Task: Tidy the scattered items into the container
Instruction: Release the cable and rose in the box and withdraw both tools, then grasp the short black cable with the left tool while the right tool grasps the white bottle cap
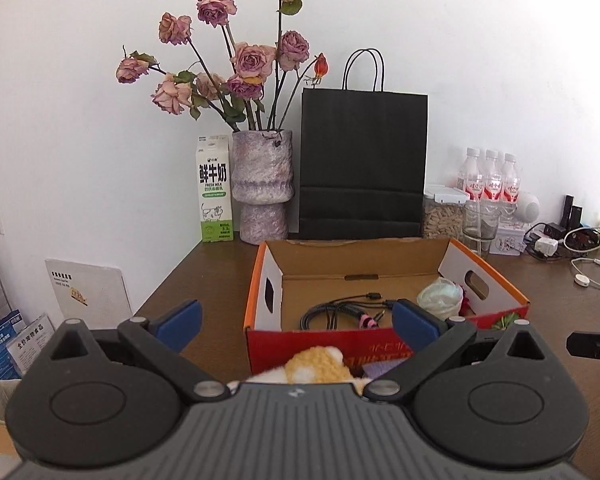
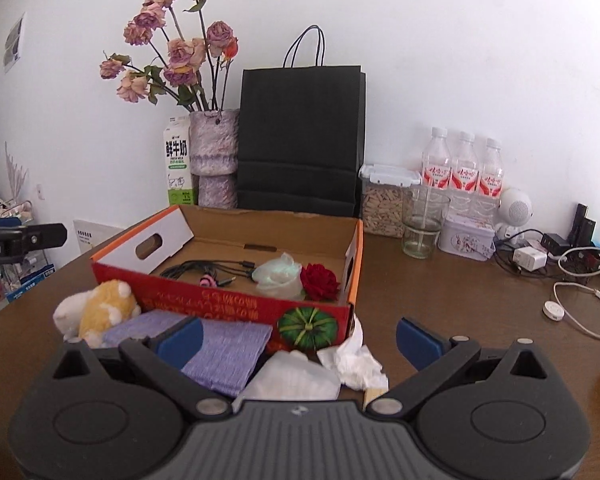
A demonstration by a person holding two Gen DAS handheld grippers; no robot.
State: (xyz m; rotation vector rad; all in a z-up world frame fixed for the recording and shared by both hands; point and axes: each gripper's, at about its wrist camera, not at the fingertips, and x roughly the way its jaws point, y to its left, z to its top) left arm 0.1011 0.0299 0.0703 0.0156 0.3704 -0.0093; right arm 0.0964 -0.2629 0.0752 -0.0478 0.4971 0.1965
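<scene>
— Left wrist view: what's the left gripper (image 1: pixel 296 320) doing?
— Jaws wide, holding nothing. It hangs over the plush toy (image 1: pixel 318 364), which sits on the counter (image 1: pixel 208 280) just in front of the box (image 1: pixel 320 344).
— And inside the box?
— Black cable (image 1: pixel 340 308) in the middle, plastic wrap (image 1: pixel 440 296) at the right end w/ a red rose (image 2: pixel 319 280) beside it.
— Right gripper (image 2: pixel 298 336)?
— Jaws wide too, empty. Below it, outside the box: purple cloth (image 2: pixel 224 352), crumpled tissue (image 2: pixel 358 360), a clear bag (image 2: pixel 296 378). Plush toy is left of the cloth, touching it.
</scene>
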